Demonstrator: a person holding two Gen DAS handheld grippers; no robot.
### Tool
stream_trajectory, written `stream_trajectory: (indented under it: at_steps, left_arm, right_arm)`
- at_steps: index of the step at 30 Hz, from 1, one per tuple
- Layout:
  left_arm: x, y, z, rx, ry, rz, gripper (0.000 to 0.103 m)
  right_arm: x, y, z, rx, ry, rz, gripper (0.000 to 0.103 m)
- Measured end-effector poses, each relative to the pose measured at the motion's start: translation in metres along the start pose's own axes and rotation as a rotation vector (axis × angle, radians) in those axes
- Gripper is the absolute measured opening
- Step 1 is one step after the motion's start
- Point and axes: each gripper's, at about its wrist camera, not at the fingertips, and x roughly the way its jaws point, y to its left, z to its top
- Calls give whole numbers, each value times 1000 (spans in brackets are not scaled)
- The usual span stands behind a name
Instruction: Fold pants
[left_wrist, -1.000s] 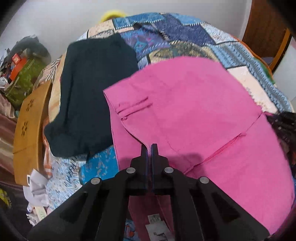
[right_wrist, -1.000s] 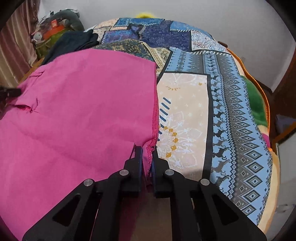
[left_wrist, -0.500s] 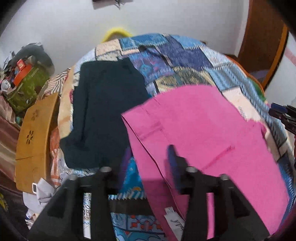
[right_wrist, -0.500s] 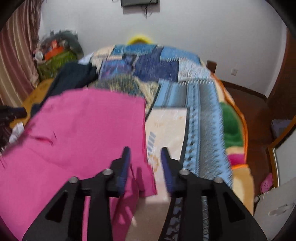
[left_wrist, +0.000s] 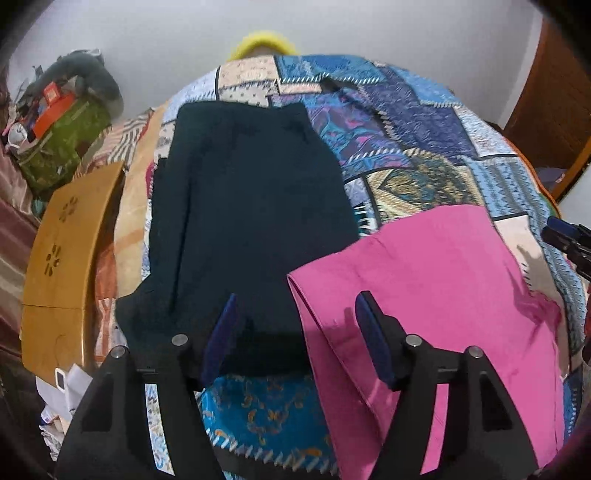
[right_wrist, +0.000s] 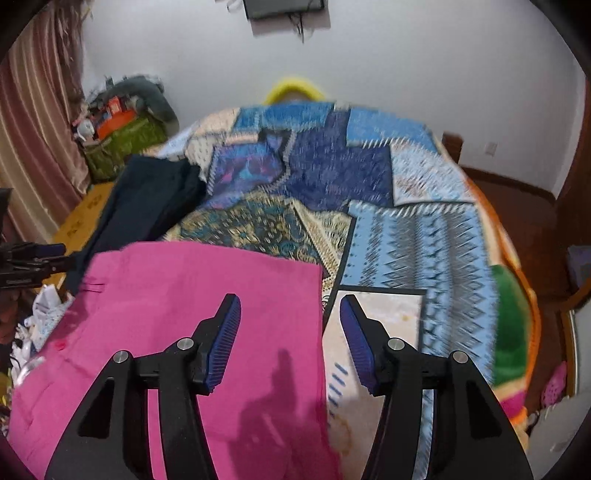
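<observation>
Left wrist view: the left tool (left_wrist: 295, 332) hangs with its fingers spread, pinching nothing, above the near part of the bed (left_wrist: 424, 122). The pink pants (left_wrist: 436, 295) lie flat on the quilt toward the bed's right near side, their doubled left edge just under the tool's right finger. A dark garment (left_wrist: 243, 221) lies to their left, overlapped at the pink corner, reaching toward the bed's left edge, where a wooden board (left_wrist: 62, 266) stands. The right tool's tip shows at the far right.

Right wrist view: the right tool (right_wrist: 290, 332) is likewise spread wide and empty, straddling the pants' (right_wrist: 184, 314) right edge. The cloth looks thin, light and limp; it should drape and slide on the quilt, so a pinch at a corner or along the doubled edge would likely hold best. Beyond the pants the quilt is bare toward the bed's far and right edges, open room for carrying a fold across.
</observation>
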Motion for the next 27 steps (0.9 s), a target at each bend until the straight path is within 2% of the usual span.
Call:
stream_trajectory:
  at_steps: [4,7,9,11,13,14,15,16,17,18,19,21,27]
  left_arm:
    - [26,6,4,-42,35,51,65]
    - [41,11,3,-64,60,-8,61]
    - [43,10,3,-65,48,-27,58]
    - [44,10,4,-60,45,-65,51]
    - [47,11,5,-75,61,-130,33]
    - [48,10,6,-81,66,-154,30]
    - [49,9,6,-82,63,-153,30]
    - [49,6,7,-78,60,-150,26]
    - [48,4,7,-73,54,-144,23]
    - [47,1,7,-64,48,-124,16]
    - [46,0,8,-58,47,-107,12]
    - [40,-3,9,-52,38,-79,11]
    - [1,-1,24,-26,-38,-16,10]
  right_arm:
    - [47,-8,8,9,87,-1,52]
    - [79,-13,17,25,134,-4,52]
    - [96,-13,21,19,149,-20,52]
    - [112,-19,22,40,171,-17,52]
    - [116,-27,24,87,162,14,51]
    - [117,-30,24,107,168,39,45]
    - [117,-32,23,117,173,72,35]
    - [117,-32,22,121,172,82,29]
    - [115,-29,19,115,171,82,17]
    - [115,-26,18,103,171,82,6]
    - [112,-21,16,79,167,67,6]
    - [107,-12,17,43,152,39,3]
    - [57,-7,37,27,6,15,3]
